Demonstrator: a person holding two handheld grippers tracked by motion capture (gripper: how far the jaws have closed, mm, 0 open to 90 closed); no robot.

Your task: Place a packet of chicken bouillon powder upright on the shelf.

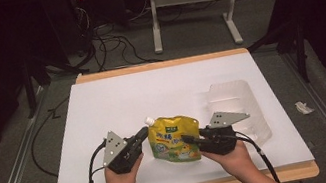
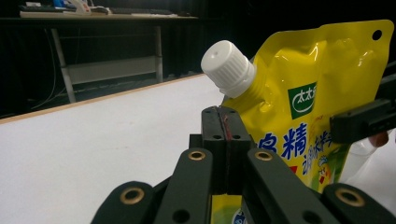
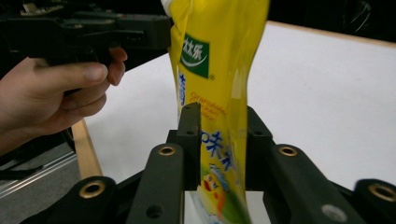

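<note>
A: Item one, yellow spout pouch [image 1: 175, 140]. Location?

B: Near the front edge of the white table top [image 1: 150, 88], held upright between my two claws. White screw cap [image 2: 228, 68] at its upper left corner, pointing up and away from me.

A: Item two, left claw [image 1: 144, 134]. State?

B: Jaws pressed fully together. In the left gripper view they meet as one black block just beneath the cap, and the pouch's side seam seems pinched between them, though the seam itself is hidden at the contact. I take it this claw steadies the spout end so the cap stays up.

A: Item three, right claw [image 1: 188, 139]. State?

B: In the right gripper view its jaws [image 3: 219, 144] stand either side of the pouch's lower body, pads touching the film, which bows in between them. I count that as gripping the pouch. Holding both edges keeps a floppy bag from folding over.

A: Item four, anything else?

B: A clear plastic tray [image 1: 237, 104], behind and to the right of the right claw, apart from the pouch.
</note>
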